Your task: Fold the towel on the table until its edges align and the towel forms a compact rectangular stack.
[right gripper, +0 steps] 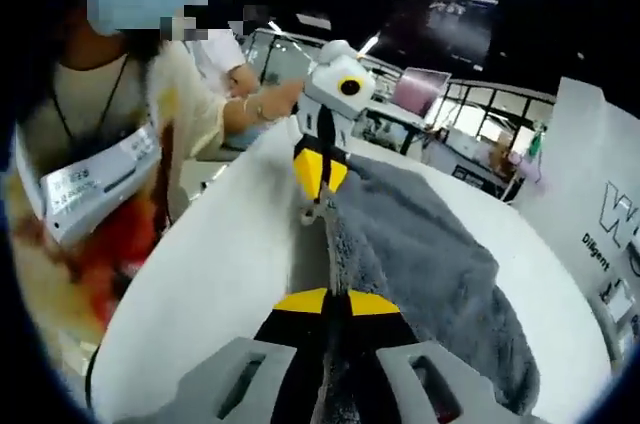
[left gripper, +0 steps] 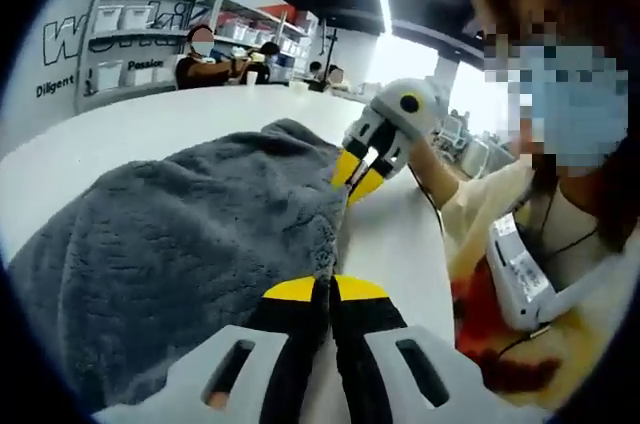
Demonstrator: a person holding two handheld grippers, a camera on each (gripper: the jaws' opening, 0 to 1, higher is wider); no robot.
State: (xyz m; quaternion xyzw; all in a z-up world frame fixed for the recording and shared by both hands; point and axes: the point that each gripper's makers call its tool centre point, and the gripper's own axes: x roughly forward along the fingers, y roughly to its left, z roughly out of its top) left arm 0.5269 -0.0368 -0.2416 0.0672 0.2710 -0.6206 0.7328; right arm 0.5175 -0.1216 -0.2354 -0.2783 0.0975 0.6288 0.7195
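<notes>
Over on the left of the left gripper view, shelving [left gripper: 130,39] with white bins stands at the back, and people sit at a far table beneath it. Coming across, the grey towel [left gripper: 190,244] sprawls over the white table [left gripper: 150,124], bunched and rumpled. At the bottom, the left gripper [left gripper: 327,289] has its yellow-tipped jaws pressed together on the towel's near edge. Further right, the right gripper [left gripper: 358,180] is pinching the same edge higher up, jaws closed on the fabric, a hand behind it. At far right sits the person in a pale top with a white badge card [left gripper: 520,269].

Switching to the right gripper view: the person and badge [right gripper: 95,184] are now on the left, bare table [right gripper: 210,274] in the middle, then the left gripper [right gripper: 320,176] clamped on the towel [right gripper: 430,264] edge, desks with monitors [right gripper: 425,89] beyond. The right gripper [right gripper: 335,302] below is closed on the towel too.
</notes>
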